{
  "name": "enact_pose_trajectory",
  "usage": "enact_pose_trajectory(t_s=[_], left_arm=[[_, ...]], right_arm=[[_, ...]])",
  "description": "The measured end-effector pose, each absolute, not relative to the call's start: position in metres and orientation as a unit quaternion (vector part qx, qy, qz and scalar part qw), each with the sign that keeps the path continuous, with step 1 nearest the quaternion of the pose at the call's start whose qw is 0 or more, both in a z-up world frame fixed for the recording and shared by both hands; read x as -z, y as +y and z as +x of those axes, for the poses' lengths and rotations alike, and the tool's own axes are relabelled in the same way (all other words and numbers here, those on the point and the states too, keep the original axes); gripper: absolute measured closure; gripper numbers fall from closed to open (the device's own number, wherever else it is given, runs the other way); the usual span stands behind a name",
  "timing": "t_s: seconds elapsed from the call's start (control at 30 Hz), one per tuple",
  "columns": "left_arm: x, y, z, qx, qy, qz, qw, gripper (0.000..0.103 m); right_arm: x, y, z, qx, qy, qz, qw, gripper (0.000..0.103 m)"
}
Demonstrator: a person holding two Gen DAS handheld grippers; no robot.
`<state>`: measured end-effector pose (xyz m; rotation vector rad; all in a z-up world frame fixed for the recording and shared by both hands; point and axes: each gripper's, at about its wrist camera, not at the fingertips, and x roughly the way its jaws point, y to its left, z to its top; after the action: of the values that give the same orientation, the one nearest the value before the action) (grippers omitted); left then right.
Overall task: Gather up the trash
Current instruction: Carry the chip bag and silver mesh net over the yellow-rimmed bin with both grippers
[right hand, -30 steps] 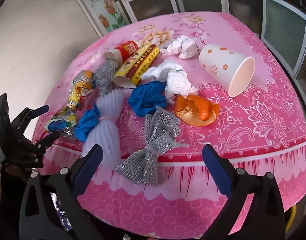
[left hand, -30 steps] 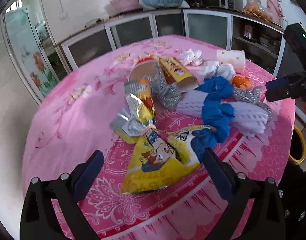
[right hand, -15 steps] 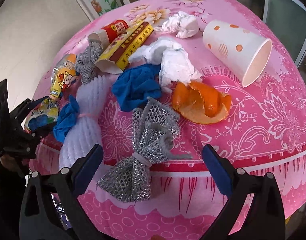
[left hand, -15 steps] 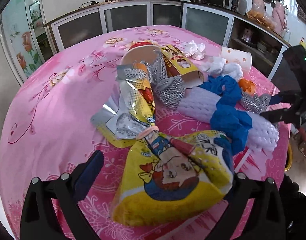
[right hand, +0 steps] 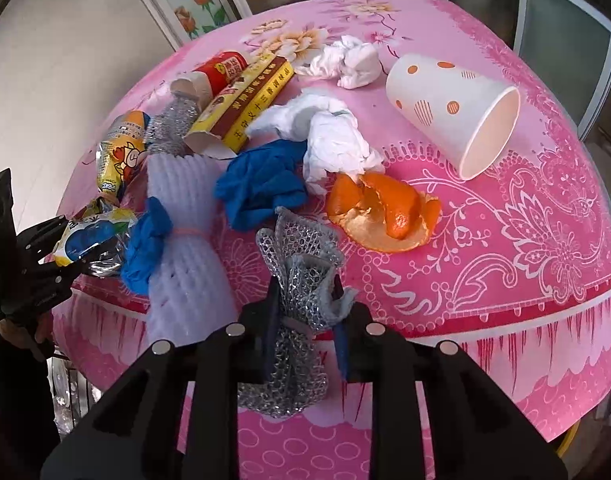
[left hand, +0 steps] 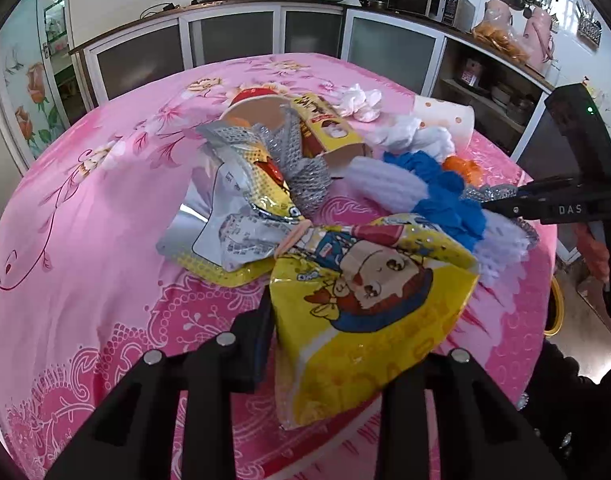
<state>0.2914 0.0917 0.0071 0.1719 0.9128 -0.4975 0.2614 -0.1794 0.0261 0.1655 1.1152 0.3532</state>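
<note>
A pile of trash lies on a round table with a pink flowered cloth (left hand: 85, 208). My left gripper (left hand: 345, 320) is shut on a yellow cartoon snack bag (left hand: 369, 304) at the table's near edge; that bag also shows in the right wrist view (right hand: 89, 236). My right gripper (right hand: 305, 304) is shut on a silver mesh bow (right hand: 301, 280) at the table's front edge. Behind it lie orange peel (right hand: 385, 212), a blue glove (right hand: 261, 184), crumpled white tissues (right hand: 329, 136), a dotted paper cup (right hand: 453, 104) on its side and a white foam net (right hand: 185, 216).
A yellow box (right hand: 245, 104), a red tube (right hand: 221, 68) and a second snack wrapper (left hand: 257, 184) lie farther back. Cabinets with glass doors (left hand: 225, 48) stand behind the table. A yellow-rimmed bin (left hand: 555, 308) is on the floor beside it.
Both grippers moved forward and closed: the left onto the yellow snack bag, the right onto the silver mesh bow. The bag's end now stands lifted between the left fingers.
</note>
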Motion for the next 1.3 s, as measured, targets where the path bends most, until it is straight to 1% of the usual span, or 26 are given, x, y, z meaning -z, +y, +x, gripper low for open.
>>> enact_pose_trajectory(t_s=[0.47, 0.7, 0.8, 1.0, 1.13, 1.3], left_arm=[[-0.036, 0.099, 0.254, 0.250, 0.406, 0.064, 0.877, 0.074], [-0.058, 0.087, 0.222, 0.262, 0.385, 0.063, 0.883, 0.074], [-0.067, 0.063, 0.209, 0.285, 0.374, 0.076, 0.879, 0.074], [-0.077, -0.025, 0.183, 0.377, 0.350, 0.110, 0.850, 0.074], [-0.068, -0.107, 0.169, 0.455, 0.346, 0.134, 0.809, 0.074], [-0.052, -0.187, 0.154, 0.521, 0.348, 0.153, 0.764, 0.074]], right_arm=[[-0.054, -0.203, 0.235, -0.151, 0.485, 0.087, 0.857, 0.081], [-0.074, -0.235, 0.196, -0.140, 0.455, 0.096, 0.874, 0.081], [-0.082, -0.259, 0.172, -0.123, 0.434, 0.104, 0.887, 0.081], [-0.091, -0.335, 0.113, -0.054, 0.398, 0.135, 0.906, 0.081], [-0.084, -0.396, 0.069, 0.013, 0.393, 0.168, 0.904, 0.080], [-0.073, -0.469, 0.012, 0.097, 0.384, 0.211, 0.893, 0.080]])
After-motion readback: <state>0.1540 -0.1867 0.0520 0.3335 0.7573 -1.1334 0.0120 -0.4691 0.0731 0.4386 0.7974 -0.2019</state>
